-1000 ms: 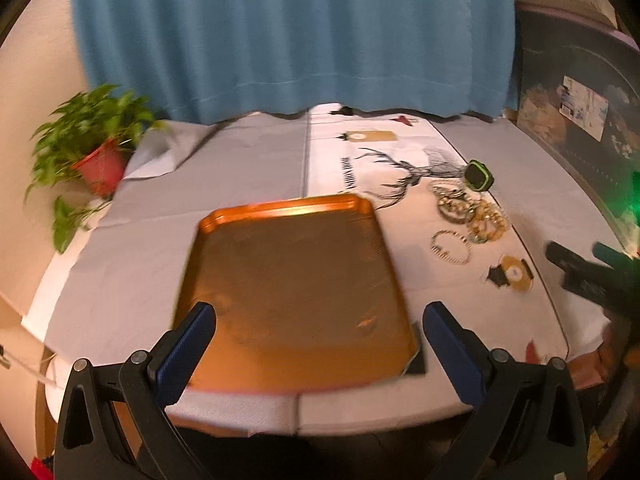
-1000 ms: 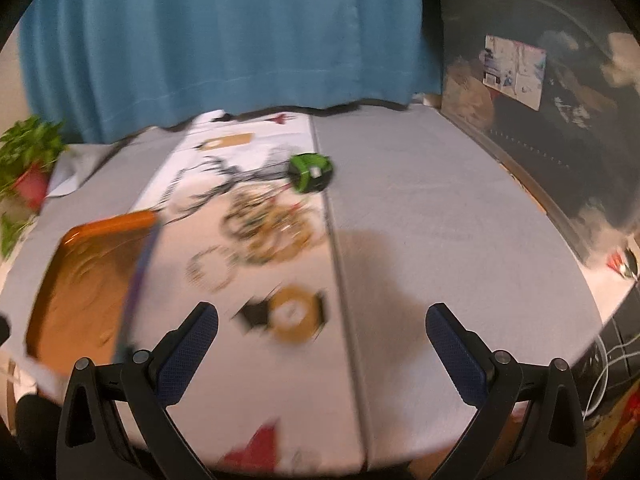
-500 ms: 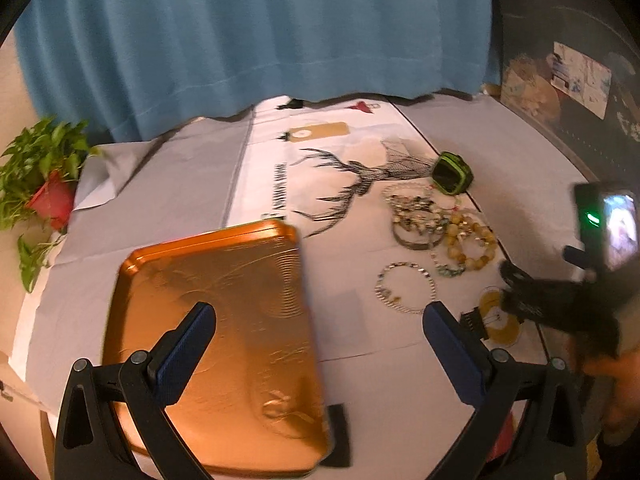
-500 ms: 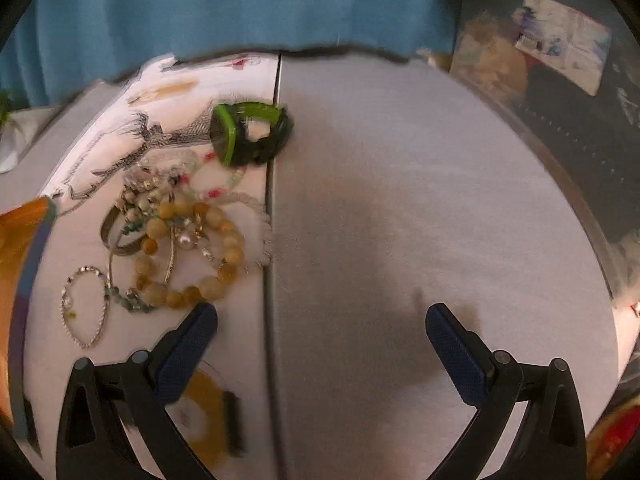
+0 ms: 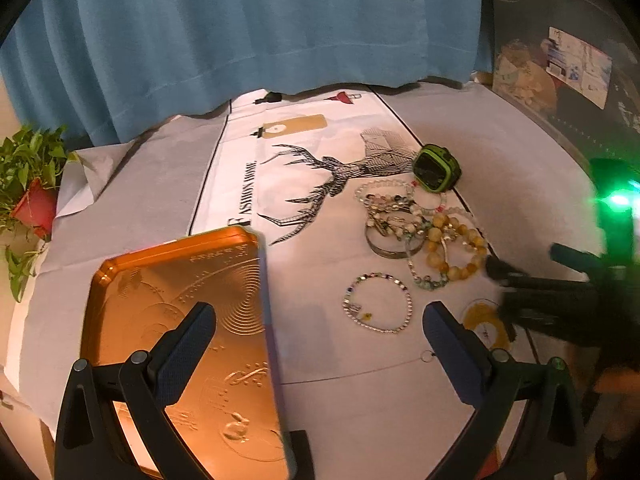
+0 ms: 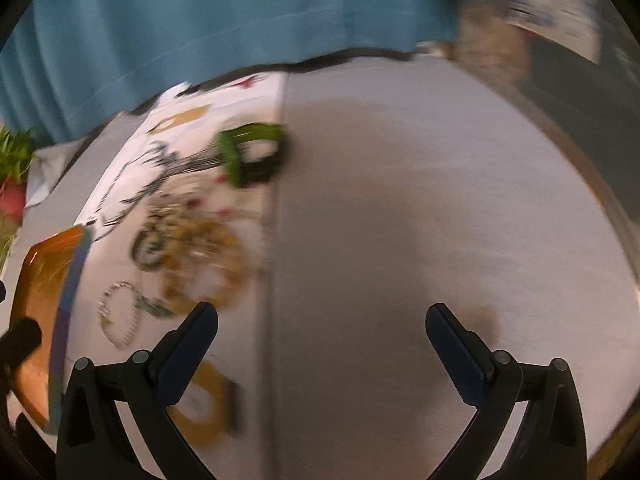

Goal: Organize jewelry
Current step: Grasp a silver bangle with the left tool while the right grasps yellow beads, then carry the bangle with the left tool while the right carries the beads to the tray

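Note:
An orange metal tray (image 5: 168, 304) lies on the table at the left. A pile of bead bracelets and a bangle (image 5: 424, 232) lies right of it, with a thin chain bracelet (image 5: 378, 304), a green watch (image 5: 436, 168) and a yellow disc (image 5: 484, 324). My left gripper (image 5: 316, 344) is open and empty, above the tray's right edge. My right gripper (image 6: 320, 348) is open and empty over grey cloth, right of the blurred jewelry (image 6: 192, 240); it also shows in the left wrist view (image 5: 560, 292).
A white cloth printed with a deer (image 5: 320, 184) covers the table's middle, grey cloth (image 6: 420, 220) its sides. A potted plant (image 5: 28, 192) stands at the far left. A blue curtain (image 5: 260, 28) hangs behind. A dark cabinet (image 5: 560, 80) stands at the right.
My left gripper has moved right and nearer, so the tray slid left and the jewelry came into the middle. My right gripper swung about over the jewelry; its view is now blurred.

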`<state>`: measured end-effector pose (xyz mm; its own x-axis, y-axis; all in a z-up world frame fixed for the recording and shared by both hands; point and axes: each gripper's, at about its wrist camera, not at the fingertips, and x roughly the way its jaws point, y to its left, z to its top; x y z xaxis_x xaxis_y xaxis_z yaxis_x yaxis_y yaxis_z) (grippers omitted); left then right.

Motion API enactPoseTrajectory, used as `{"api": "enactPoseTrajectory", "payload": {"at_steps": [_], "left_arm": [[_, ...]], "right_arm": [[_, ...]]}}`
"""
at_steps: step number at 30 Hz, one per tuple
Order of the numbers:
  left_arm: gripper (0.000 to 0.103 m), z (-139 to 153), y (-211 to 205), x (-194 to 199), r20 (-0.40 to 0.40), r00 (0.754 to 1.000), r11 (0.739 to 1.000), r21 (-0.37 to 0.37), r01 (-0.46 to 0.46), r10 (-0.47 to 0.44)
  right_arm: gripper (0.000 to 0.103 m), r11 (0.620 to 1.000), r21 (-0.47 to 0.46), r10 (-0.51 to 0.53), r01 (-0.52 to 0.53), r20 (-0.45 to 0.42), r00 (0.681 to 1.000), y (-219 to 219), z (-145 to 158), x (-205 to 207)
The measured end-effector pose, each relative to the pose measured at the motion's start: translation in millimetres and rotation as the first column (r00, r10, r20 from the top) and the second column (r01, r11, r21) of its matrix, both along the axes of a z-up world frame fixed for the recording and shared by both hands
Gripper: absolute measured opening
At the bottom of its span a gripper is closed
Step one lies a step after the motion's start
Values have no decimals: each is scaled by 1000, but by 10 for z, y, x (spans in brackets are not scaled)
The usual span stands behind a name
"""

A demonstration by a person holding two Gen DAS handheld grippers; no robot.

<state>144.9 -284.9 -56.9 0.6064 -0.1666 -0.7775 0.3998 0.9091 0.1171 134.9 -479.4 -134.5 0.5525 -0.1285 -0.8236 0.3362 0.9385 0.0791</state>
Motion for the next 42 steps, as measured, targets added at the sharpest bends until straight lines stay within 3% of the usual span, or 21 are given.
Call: {"api": "enactPoseTrajectory", "payload": {"at_steps": [2,4,8,11,15,21,25,28,29,30,31,32,33,37,42], "left_arm": [[103,-3,17,27,-4,1000,1000,5,0,0],[103,-16,14,49,-7,1000,1000,6,5,-5],[103,-51,-29,104,-20,999,1000,-5,27,-28],[103,-110,-115,198,-87,995,998,-34,51,-53],[103,-258,-338,403,-197,976,994,-80,76,-91],[98,-468,-652,628,-258,959,993,-20,116,-118],[76,-567,-722,738,-311,943,992,10,126,-117],[45,-628,-763,785,-351,928,990,11,140,-127],[22,-614,-765,786,-353,925,989,-5,150,-142],[8,-599,-773,774,-359,921,987,-11,159,-152],[2,-600,-774,782,-376,913,986,-20,164,-159],[2,-588,-766,786,-394,905,986,-38,161,-163],[2,-551,-743,784,-395,905,987,-59,150,-161],[2,-286,-653,741,-385,901,978,-138,156,-198],[2,162,-471,620,-335,913,961,-222,165,-234]], "right_arm": [[103,1000,-17,3,-3,6,1000,100,-22,105],[103,997,-71,-25,21,-59,998,112,-89,167],[103,993,-77,-92,88,-57,994,-127,-72,-63],[103,987,-65,-151,147,-63,987,-371,-58,-341],[103,987,-75,-147,144,-37,988,-499,-56,-555],[103,990,-75,-122,120,-27,992,-519,-51,-570],[103,993,-73,-97,95,-28,995,-520,-63,-536],[103,994,-71,-83,80,-38,996,-511,-58,-483],[99,995,-72,-67,65,-27,997,-487,-47,-491],[92,997,-78,-23,23,-2,1000,-427,-18,-511],[69,996,-87,21,-20,18,1000,-367,11,-524],[27,994,-97,62,-59,36,997,-283,37,-535],[10,991,-119,69,-65,29,997,-220,42,-526],[10,995,-79,63,-57,86,994,-170,170,-569],[10,991,-127,60,-39,160,985,-107,592,-682]]}}
